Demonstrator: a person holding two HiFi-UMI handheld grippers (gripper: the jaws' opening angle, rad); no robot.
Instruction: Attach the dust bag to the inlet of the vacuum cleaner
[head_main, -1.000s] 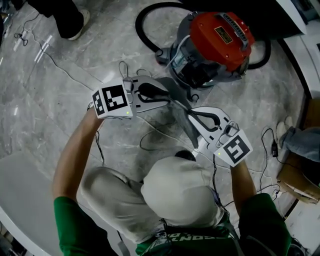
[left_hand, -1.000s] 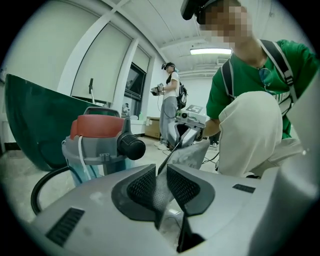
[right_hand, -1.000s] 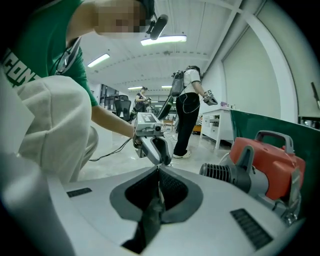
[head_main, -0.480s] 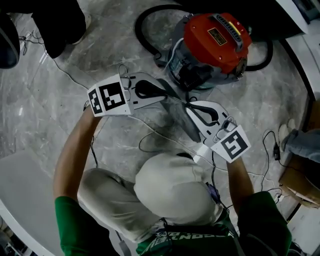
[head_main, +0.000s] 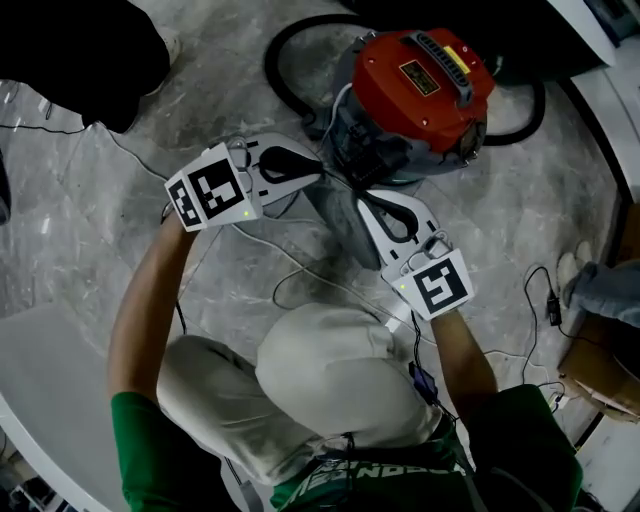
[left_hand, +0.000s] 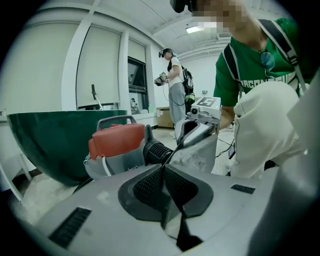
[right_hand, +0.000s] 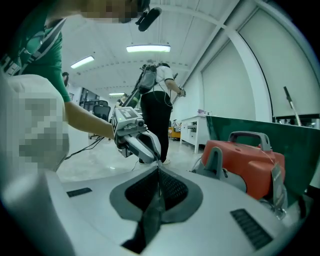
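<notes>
The vacuum cleaner (head_main: 415, 85) with its red lid stands on the floor at the top of the head view. A grey dust bag (head_main: 338, 215) hangs stretched between both grippers just in front of it. My left gripper (head_main: 318, 175) is shut on the bag's left edge. My right gripper (head_main: 362, 200) is shut on its right edge. In the left gripper view the bag (left_hand: 200, 155) runs from my jaws (left_hand: 164, 167) toward the other gripper, with the vacuum's black ribbed inlet (left_hand: 157, 152) close behind. The right gripper view shows the vacuum (right_hand: 245, 160) to the right of the shut jaws (right_hand: 159, 170).
A black hose (head_main: 290, 50) curls behind the vacuum. Thin cables (head_main: 300, 270) lie on the marble floor. A person in dark clothes (head_main: 70, 50) stands at the top left; a shoe (head_main: 570, 265) and a cardboard box (head_main: 600, 360) are at the right. A green tub (left_hand: 50, 145) sits behind the vacuum.
Both grippers have carried the bag up the picture, closer to the vacuum. The dark-clothed person at the top left has moved further into view.
</notes>
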